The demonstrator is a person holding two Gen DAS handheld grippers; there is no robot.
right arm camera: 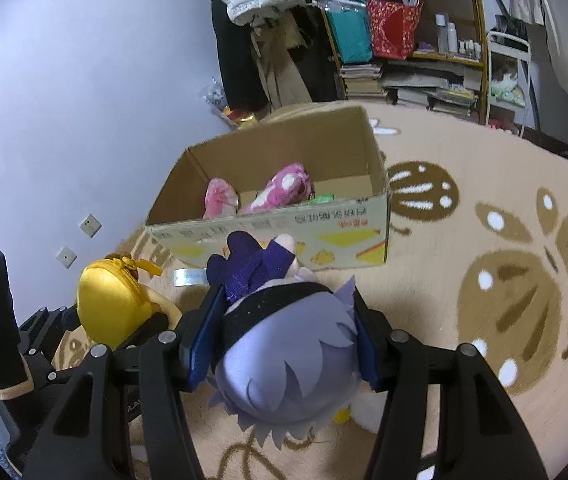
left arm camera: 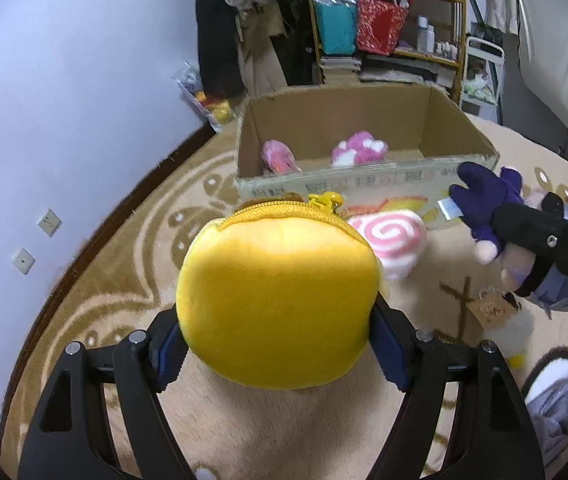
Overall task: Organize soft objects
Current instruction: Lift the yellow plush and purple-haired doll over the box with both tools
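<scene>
While the cardboard box (right arm camera: 268,216) stands open on the patterned carpet (right arm camera: 483,240) with two pink plush toys (left arm camera: 357,148) inside, the left gripper (left arm camera: 276,344) squeezes a round yellow zip pouch (left arm camera: 276,304) between its blue pads, its zipper edge pointing away toward the box. The right gripper (right arm camera: 284,344) is closed on a doll with lilac hair (right arm camera: 284,376); its long axis runs along the fingers, head near the camera, purple body toward the box. A pink swirl cushion (left arm camera: 387,240) lies on the carpet just beside the box.
</scene>
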